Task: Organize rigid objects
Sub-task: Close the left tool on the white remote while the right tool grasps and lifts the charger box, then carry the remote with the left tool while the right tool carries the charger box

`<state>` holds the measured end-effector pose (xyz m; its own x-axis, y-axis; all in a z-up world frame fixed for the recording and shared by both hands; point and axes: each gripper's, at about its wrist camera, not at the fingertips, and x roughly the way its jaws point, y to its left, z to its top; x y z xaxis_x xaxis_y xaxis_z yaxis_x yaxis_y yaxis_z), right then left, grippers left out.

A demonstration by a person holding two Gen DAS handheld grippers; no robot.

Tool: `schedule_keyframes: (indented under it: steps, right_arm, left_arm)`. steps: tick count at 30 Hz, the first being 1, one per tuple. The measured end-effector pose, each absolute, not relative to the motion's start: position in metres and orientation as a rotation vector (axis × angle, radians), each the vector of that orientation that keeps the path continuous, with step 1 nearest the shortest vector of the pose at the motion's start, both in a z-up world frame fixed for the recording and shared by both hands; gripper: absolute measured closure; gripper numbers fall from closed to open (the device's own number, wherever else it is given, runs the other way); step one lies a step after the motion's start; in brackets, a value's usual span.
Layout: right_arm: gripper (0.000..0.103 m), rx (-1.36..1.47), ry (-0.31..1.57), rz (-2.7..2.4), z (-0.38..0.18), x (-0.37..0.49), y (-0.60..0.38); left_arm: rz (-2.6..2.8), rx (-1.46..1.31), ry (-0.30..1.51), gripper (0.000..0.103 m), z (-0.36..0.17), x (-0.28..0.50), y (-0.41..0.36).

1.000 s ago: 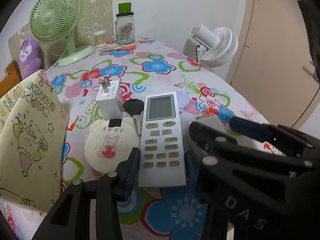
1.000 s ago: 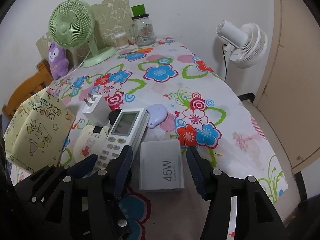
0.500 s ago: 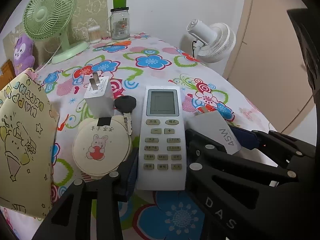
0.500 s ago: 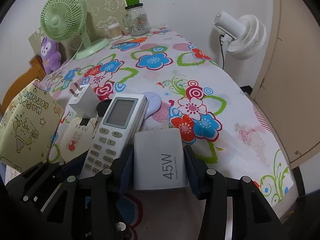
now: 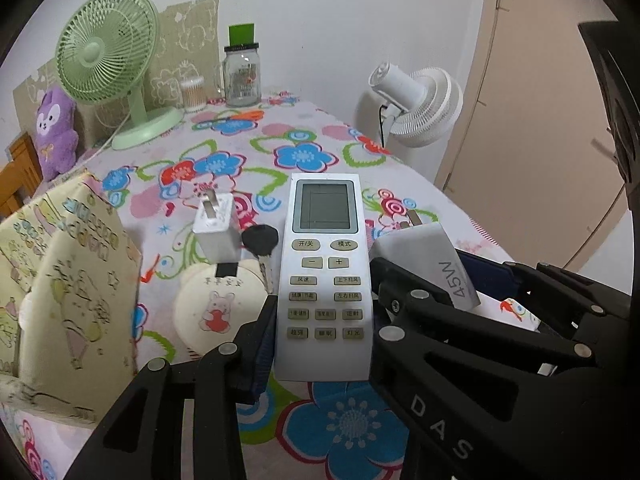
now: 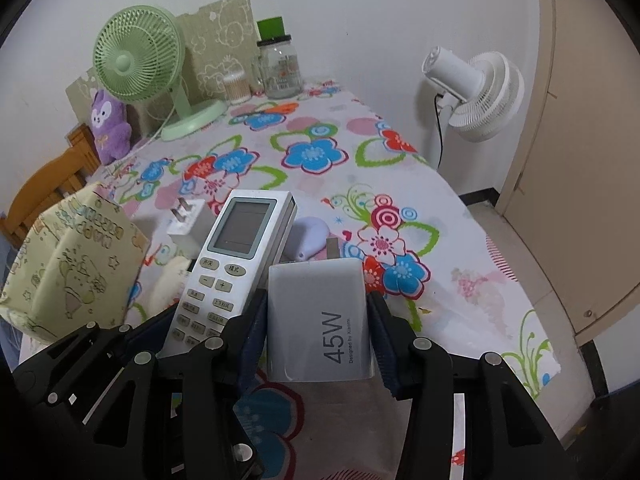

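- Clamping the lower half of the white air-conditioner remote (image 5: 325, 276), the left gripper (image 5: 320, 344) has its blue pads pressed on both long edges, jaws narrowed to the remote's width; the remote tilts up off the flowered tablecloth (image 5: 304, 156).
- Just beside it, the right gripper (image 6: 318, 336) is closed on the grey 45W charger (image 6: 320, 320), pads on its two side faces, prongs pointing away towards the table.
- The two held items sit side by side, and the grippers crowd each other; in the right wrist view the remote's edge runs just beside the charger's corner.
- Behind the remote lie a small white plug adapter (image 5: 216, 226), a black-headed key (image 5: 261, 242) and a round cream case with a rabbit print (image 5: 218, 308); a lilac oval thing (image 6: 310, 236) lies beyond the charger.
- At the left stands a yellow cartoon-print paper bag (image 5: 68, 292), probably the place for these things, though I cannot tell that for sure.
- Risks, as I judge them: the remote is gripped low, so its long free end could pivot and slip if swung quickly; the smooth charger could slide out of the pads; moving both hands together could knock one item against the other or sweep the key and adapter; the soft bag might fold when something is pushed against it.
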<state>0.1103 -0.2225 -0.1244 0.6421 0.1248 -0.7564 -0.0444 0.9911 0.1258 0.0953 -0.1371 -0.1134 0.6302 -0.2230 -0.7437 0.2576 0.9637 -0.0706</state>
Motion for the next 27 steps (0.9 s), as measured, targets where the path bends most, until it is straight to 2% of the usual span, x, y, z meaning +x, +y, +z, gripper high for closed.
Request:
schedule_keyframes:
  steps: [27]
  right_arm:
    - [0.051,0.057,0.754,0.108,-0.054,0.08,-0.189]
  left_arm:
    - [-0.26,0.048,0.738,0.059,-0.05,0.068,-0.105]
